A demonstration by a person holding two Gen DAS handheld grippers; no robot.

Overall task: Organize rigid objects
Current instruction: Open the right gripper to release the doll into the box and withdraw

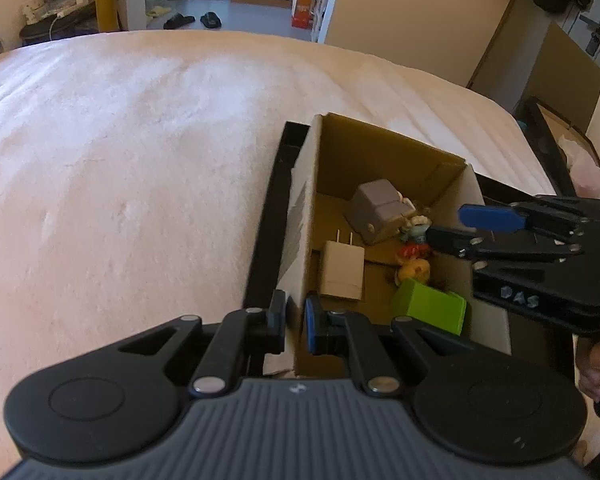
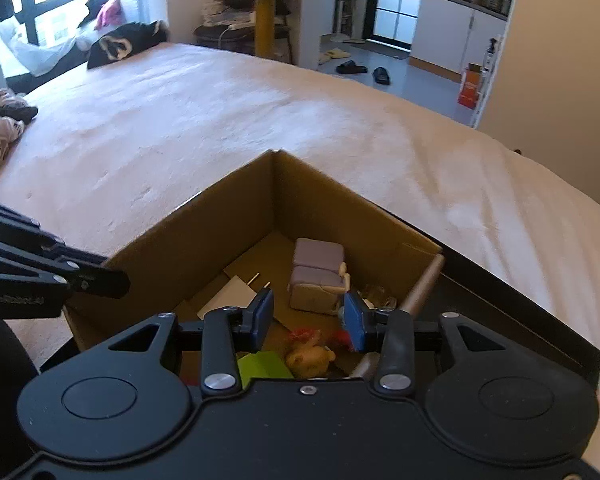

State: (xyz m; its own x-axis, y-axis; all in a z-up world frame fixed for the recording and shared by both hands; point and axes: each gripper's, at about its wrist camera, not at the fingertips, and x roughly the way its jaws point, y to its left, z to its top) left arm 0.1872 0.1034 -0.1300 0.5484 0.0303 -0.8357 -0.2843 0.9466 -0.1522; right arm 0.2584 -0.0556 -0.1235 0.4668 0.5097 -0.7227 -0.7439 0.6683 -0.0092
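Observation:
An open cardboard box [image 1: 388, 136] [image 2: 228, 232] stands on the bed. It holds a grey block toy [image 1: 376, 212] [image 2: 318, 276], a white plug charger [image 1: 342, 270] [image 2: 230, 294], a green block [image 1: 428, 306] [image 2: 264, 364], a yellow toy [image 1: 414, 270] [image 2: 310, 358] and a red piece [image 1: 412, 250]. My left gripper [image 1: 296, 320] [image 2: 112, 280] is shut on the box's left wall at its near corner. My right gripper [image 2: 308, 318] [image 1: 446, 224] hovers over the box's right side, jaws open and empty above the toys.
The box rests on a black board [image 2: 500, 312] [image 1: 272, 216] on the pale pink blanket [image 1: 120, 160]. A dark garment [image 2: 128, 42] lies at the bed's far corner. Slippers [image 1: 192, 20] sit on the floor beyond. A hand [image 1: 596, 376] holds the right gripper.

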